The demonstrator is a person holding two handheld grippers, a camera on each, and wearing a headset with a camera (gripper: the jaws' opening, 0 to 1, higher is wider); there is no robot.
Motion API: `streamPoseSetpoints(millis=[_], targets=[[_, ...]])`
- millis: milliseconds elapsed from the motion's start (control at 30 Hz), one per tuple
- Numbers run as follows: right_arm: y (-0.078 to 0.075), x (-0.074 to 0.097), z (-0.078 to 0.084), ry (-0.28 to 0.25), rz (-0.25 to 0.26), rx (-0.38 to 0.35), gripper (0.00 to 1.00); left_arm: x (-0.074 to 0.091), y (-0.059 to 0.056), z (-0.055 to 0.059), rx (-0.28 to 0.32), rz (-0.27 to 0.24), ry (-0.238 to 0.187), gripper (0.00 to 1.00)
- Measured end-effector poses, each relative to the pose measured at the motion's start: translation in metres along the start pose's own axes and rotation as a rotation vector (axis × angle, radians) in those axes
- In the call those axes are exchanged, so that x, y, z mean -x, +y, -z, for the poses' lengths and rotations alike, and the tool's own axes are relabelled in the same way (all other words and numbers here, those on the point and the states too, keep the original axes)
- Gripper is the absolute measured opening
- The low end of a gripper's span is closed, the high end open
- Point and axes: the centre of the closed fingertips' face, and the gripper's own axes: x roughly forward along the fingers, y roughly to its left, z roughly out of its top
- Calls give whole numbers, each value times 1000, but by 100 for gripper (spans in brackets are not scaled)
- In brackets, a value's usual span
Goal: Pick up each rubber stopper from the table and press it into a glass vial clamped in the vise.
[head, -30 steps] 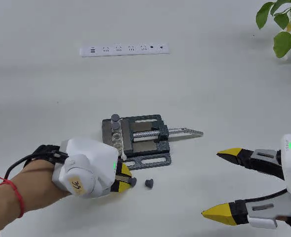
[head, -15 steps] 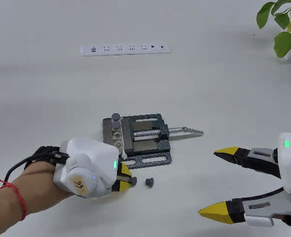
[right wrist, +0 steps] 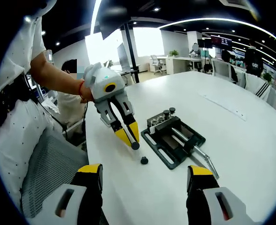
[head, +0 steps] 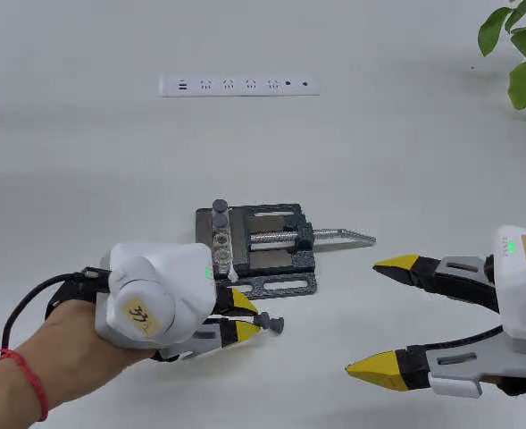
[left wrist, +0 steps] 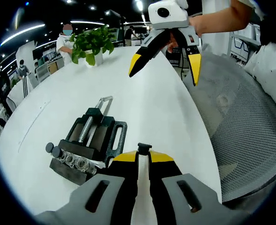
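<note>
My left gripper (head: 254,320) is shut on a small dark rubber stopper (head: 263,318) and holds it just above the table, in front of the black vise (head: 264,251). In the left gripper view the stopper (left wrist: 144,148) sticks up between the yellow tips. A second stopper (head: 278,324) lies loose on the table right beside it, also seen as a dark stopper (right wrist: 144,160). The vise clamps a row of glass vials (head: 221,248); the two far ones carry stoppers (head: 220,212). My right gripper (head: 366,315) hovers open to the right, holding nothing.
A white power strip (head: 238,86) lies at the back of the white table. A potted plant (head: 518,49) stands at the far right corner. The vise screw handle (head: 347,236) points right. A mesh chair (left wrist: 241,117) stands off the table's edge.
The left gripper has risen off the table and moved slightly right with the stopper in it. The right gripper has drifted a little left. The head camera has shifted.
</note>
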Motion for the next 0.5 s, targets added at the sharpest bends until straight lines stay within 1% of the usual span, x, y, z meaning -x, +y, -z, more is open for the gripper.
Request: streamPoseSetpoints(millis=[33,100,133,233,367,400,433,467,500], targets=[[2,-1,-4,-1,-6,6,71,3,-1,-3,13,-7,-11,4],[4,-4,-14,-10,-16,25,70,9,-2,-12,57,-26,-47,4],[5,-5,-19,-12,-24,26,69,13,-4,-18,90,-34,-69,4],[9,-8,-33,-20,-45,40,65,22,-6,-27,138,-52,-107,4],[15,-12,-46,-14,-73,62,61,33,-8,-36,183,-68,-150,4],[17,-13,-49,-11,-86,65,60,34,-8,-32,192,-72,-161,4],[20,-14,-52,-12,-99,67,58,36,-8,-34,201,-76,-170,4],[24,-15,-55,-10,-119,72,56,39,-10,-38,208,-79,-176,4],[26,-16,-55,-1,-125,75,53,41,-11,-39,212,-81,-179,4]])
